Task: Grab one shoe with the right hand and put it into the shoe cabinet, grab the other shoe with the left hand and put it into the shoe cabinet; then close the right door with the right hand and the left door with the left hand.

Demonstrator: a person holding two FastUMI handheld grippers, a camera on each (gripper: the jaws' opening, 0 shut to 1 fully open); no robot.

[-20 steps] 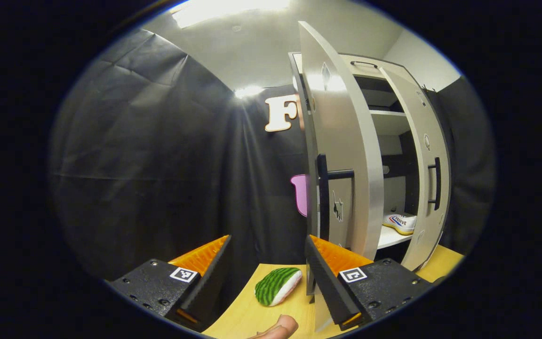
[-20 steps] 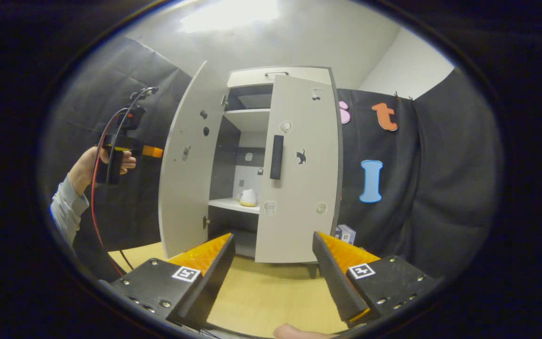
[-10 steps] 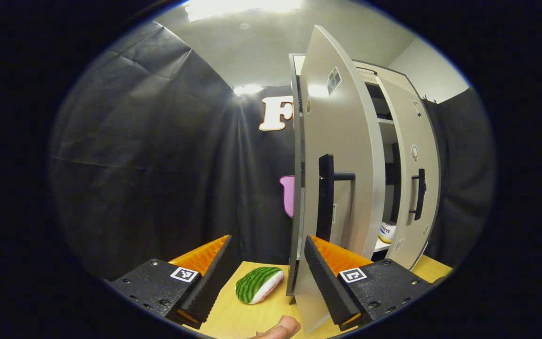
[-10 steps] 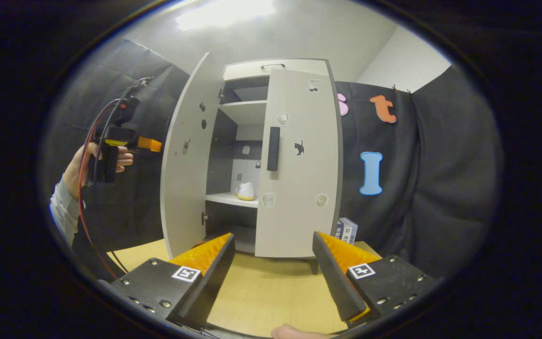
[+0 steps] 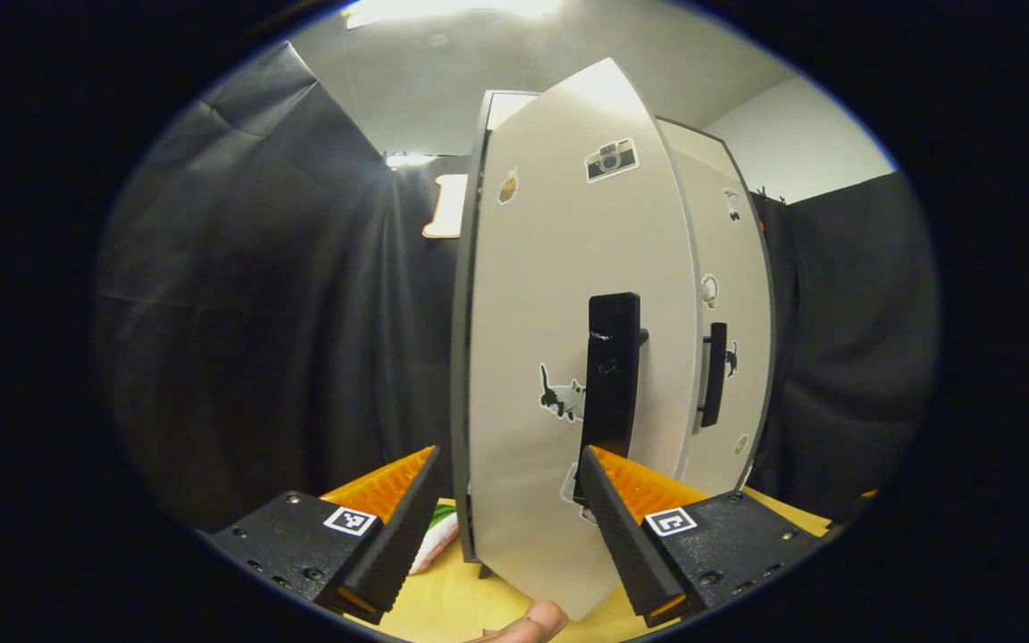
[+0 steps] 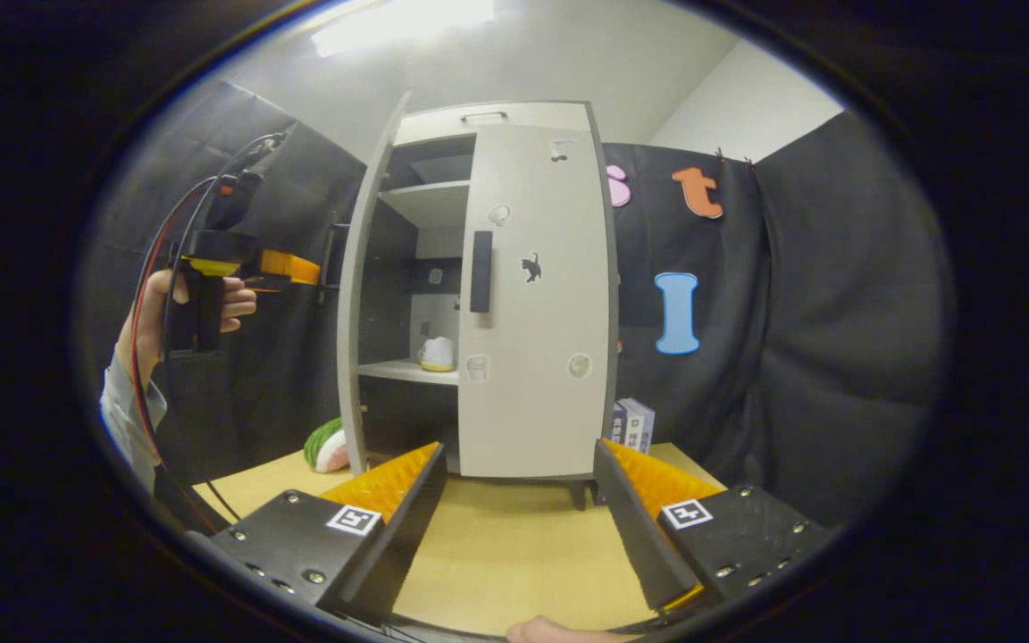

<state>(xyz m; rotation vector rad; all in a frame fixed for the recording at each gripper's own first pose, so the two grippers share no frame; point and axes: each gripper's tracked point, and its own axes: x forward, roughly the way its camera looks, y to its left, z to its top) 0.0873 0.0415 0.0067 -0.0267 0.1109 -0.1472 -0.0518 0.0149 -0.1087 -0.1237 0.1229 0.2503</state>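
Observation:
The white shoe cabinet (image 6: 497, 116) stands on the wooden table. Its right door (image 6: 537, 357) lies flat against the front, black handle (image 6: 481, 284) facing me. The left door (image 6: 352, 295) is still partly ajar, and a white shoe (image 6: 436, 354) sits on the shelf in the gap. Close up in the left gripper view, the left door's outer face (image 5: 541, 295) and its black handle (image 5: 613, 375) rise just beyond my open left gripper (image 5: 506, 500). A hand holds that left gripper (image 6: 300, 268) against the door's outer side. My right gripper (image 6: 519, 509) is open and hangs over the table, well short of the cabinet.
A green striped watermelon toy (image 6: 325, 444) lies on the table left of the cabinet, also by the door's foot (image 5: 430, 540). A small box (image 6: 631, 421) stands at the cabinet's right. A sleeve (image 6: 126, 420) and red cables hang at the left.
The left door has swung a good way toward shut with my left gripper behind it, hiding the shelf in its view. The right gripper has shifted slightly, empty.

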